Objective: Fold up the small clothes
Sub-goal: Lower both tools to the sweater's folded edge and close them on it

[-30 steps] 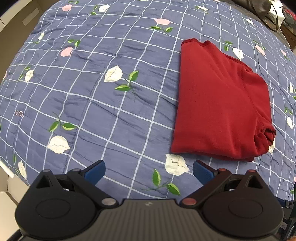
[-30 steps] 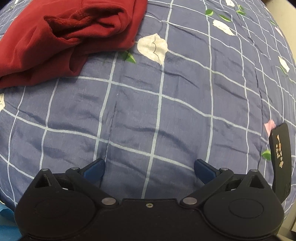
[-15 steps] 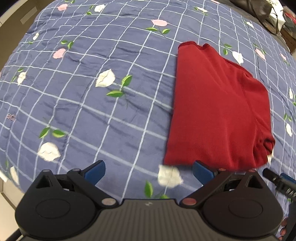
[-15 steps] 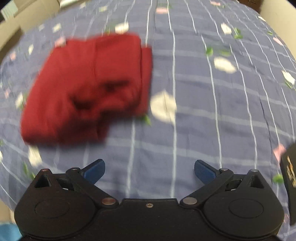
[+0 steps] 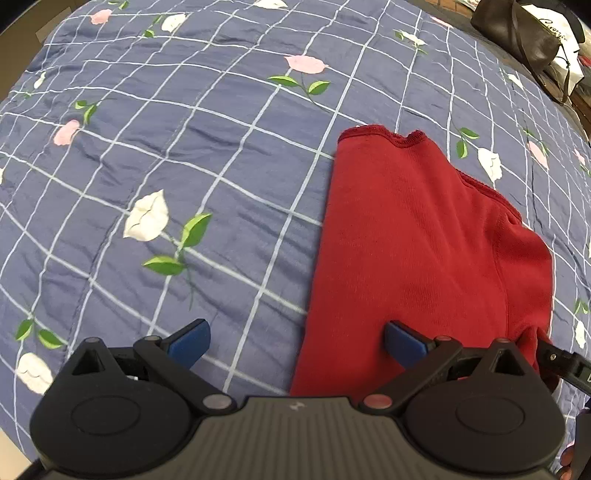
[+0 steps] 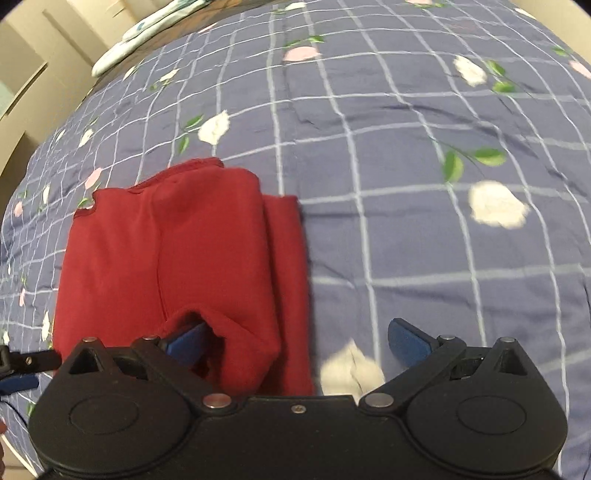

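A folded red garment lies flat on a blue checked floral bedspread. My left gripper is open over the garment's near left edge; its right fingertip is above the red cloth and its left one above the bedspread. In the right wrist view the garment fills the left half, with a loose fold bunched at its near end. My right gripper is open over the garment's near right edge, and its left fingertip sits at that fold.
A dark bag and white items lie at the far right of the bed. A pale pillow or cloth lies at the far left edge. The right gripper's tip shows at the lower right of the left wrist view.
Both grippers moved in toward the garment's near end. The right one swung from the bare bedspread to over the garment's right edge. Both stayed open.
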`<state>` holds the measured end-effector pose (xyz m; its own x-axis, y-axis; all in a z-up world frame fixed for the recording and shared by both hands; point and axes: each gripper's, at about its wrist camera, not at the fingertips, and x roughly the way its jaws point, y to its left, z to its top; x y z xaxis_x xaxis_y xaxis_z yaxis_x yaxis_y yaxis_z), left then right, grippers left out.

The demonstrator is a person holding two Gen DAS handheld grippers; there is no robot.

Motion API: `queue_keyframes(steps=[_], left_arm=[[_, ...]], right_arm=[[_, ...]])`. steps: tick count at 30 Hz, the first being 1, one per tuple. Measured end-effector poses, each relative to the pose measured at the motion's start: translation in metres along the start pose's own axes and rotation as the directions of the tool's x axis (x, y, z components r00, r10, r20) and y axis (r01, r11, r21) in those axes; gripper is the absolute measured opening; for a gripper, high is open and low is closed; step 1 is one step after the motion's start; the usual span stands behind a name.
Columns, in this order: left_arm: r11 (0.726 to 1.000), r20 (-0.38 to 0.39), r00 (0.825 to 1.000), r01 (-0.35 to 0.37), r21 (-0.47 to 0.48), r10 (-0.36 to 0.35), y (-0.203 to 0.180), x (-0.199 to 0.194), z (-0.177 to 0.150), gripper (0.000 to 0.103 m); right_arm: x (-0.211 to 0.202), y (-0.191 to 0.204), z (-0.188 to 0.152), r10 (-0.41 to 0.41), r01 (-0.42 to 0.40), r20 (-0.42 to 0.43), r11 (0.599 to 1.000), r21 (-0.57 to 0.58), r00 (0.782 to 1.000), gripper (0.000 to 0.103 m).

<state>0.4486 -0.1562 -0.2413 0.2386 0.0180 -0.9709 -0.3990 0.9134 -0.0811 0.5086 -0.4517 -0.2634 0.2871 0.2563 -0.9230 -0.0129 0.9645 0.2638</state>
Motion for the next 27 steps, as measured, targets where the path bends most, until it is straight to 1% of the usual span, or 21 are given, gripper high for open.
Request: queue_keyframes(steps=[2, 5, 8, 12, 14, 16, 19, 21, 24, 25, 27], left_arm=[[1.000, -0.005, 1.000, -0.003, 0.006, 0.003, -0.002, 0.004, 0.002, 0.102], [1.000, -0.010, 1.000, -0.006, 0.016, 0.006, -0.004, 0.005, 0.001, 0.102], [1.000, -0.015, 1.000, -0.003, 0.000, 0.003, -0.002, 0.005, -0.001, 0.102], [1.000, -0.029, 1.000, 0.008, -0.024, -0.009, 0.002, 0.005, -0.003, 0.102], [1.000, -0.029, 1.000, 0.009, -0.023, -0.009, 0.002, 0.005, -0.004, 0.102], [1.000, -0.030, 1.000, 0.009, -0.020, -0.009, 0.002, 0.006, -0.005, 0.102], [1.000, -0.034, 0.999, 0.009, -0.019, -0.010, 0.002, 0.006, -0.005, 0.102], [1.000, -0.035, 0.999, 0.008, -0.016, -0.008, 0.001, 0.007, -0.004, 0.102], [1.000, -0.035, 0.999, 0.004, -0.007, -0.004, 0.000, 0.007, -0.004, 0.102], [1.000, -0.035, 0.999, 0.003, -0.003, -0.003, 0.000, 0.007, -0.004, 0.102], [1.000, -0.038, 0.999, 0.005, 0.005, -0.005, 0.000, 0.008, -0.004, 0.102]], right_arm=[[0.004, 0.004, 0.006, 0.020, -0.020, 0.002, 1.000, -0.011, 1.000, 0.103], [0.005, 0.002, 0.010, 0.066, -0.066, 0.001, 0.997, 0.029, 0.998, 0.103], [0.003, -0.001, 0.001, 0.049, -0.048, -0.026, 0.998, 0.035, 0.998, 0.103], [-0.009, -0.012, -0.021, 0.002, -0.002, -0.057, 1.000, -0.012, 0.998, 0.103], [-0.019, -0.017, -0.029, -0.017, 0.016, -0.055, 1.000, -0.018, 0.998, 0.103], [-0.032, -0.020, -0.029, -0.004, 0.004, -0.030, 1.000, 0.014, 1.000, 0.103], [-0.042, -0.016, -0.015, 0.022, -0.023, 0.022, 0.999, 0.050, 1.000, 0.103], [-0.039, -0.009, 0.000, 0.043, -0.045, 0.035, 0.997, 0.067, 0.998, 0.103], [-0.023, 0.003, 0.021, 0.053, -0.055, 0.021, 0.993, 0.100, 0.998, 0.103], [-0.016, 0.006, 0.024, 0.046, -0.047, 0.010, 0.993, 0.108, 0.999, 0.103], [-0.001, 0.009, 0.025, 0.007, -0.004, -0.028, 0.995, 0.101, 1.000, 0.103]])
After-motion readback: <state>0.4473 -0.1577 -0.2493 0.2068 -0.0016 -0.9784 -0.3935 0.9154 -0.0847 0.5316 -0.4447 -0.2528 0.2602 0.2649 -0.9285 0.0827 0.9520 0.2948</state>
